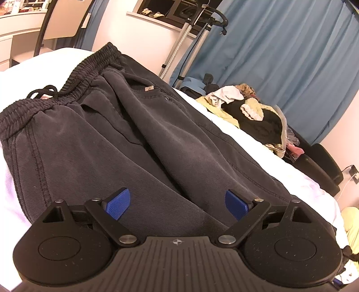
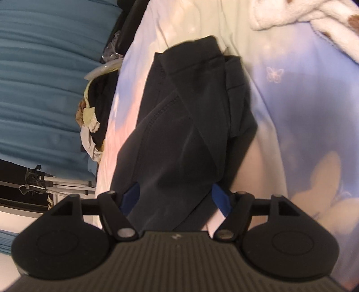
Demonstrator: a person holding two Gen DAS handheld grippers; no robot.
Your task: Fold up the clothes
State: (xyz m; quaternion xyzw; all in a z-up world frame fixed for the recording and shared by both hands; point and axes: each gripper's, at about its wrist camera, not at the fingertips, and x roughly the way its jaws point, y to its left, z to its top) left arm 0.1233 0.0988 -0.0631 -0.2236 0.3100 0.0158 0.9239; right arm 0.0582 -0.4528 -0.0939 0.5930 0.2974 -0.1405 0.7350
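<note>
Dark trousers (image 1: pixel 125 134) lie spread on a bed (image 2: pixel 291 112), waistband far from the left claw (image 1: pixel 177 205), which hovers wide open over one leg, gripping nothing. The right claw (image 2: pixel 176 198) straddles the bunched leg end, jaws apart, apparently gripping nothing, probably mid-fold.

A home bedroom. A bed (image 1: pixel 258 139) with a pale sheet fills the middle of the left wrist view. At one o'clock hang long blue curtains (image 1: pixel 280 49). At two o'clock, a heap of mixed laundry (image 1: pixel 251 107) sits beside the bed. At twelve o'clock stands a folded exercise machine (image 1: pixel 202 20); at eleven o'clock, a chair (image 1: pixel 62 20) by white drawers (image 1: pixel 13 33).
</note>
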